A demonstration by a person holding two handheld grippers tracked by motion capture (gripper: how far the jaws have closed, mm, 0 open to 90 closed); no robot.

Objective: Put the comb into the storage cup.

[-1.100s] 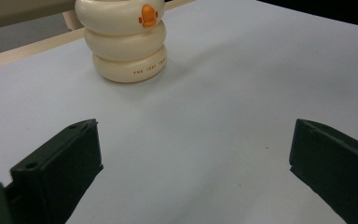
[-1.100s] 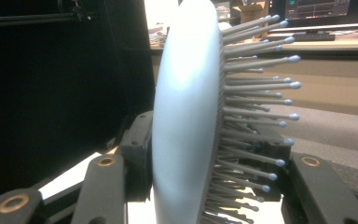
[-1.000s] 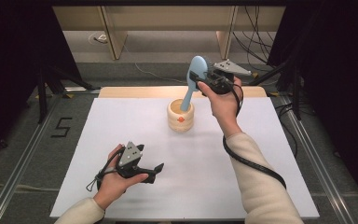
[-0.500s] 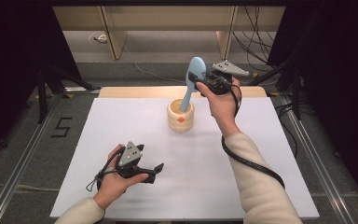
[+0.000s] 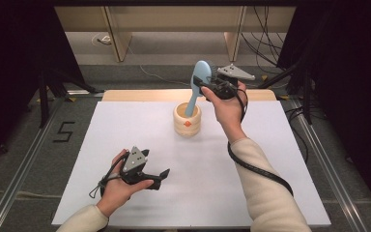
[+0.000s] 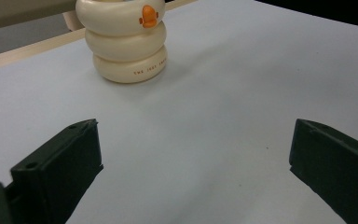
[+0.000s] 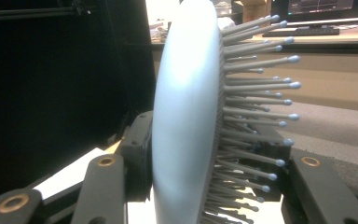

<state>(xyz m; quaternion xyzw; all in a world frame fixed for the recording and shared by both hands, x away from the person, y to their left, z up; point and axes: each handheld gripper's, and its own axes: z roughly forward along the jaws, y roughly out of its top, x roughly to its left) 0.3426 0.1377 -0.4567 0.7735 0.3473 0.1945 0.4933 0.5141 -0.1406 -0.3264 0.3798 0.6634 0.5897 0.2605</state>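
1. Two grippers show in the high view; nearest, the left gripper rests low over the white table, jaws wide apart and empty
2. Farther, the cream duck cup stands mid-table
3. Beyond, the right gripper clamps the blue hairbrush, its handle end down in the cup

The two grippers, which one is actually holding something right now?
The right gripper, raised above the cream holder, is clamped on the blue hairbrush. The left gripper rests low over the white table, jaws apart and empty.
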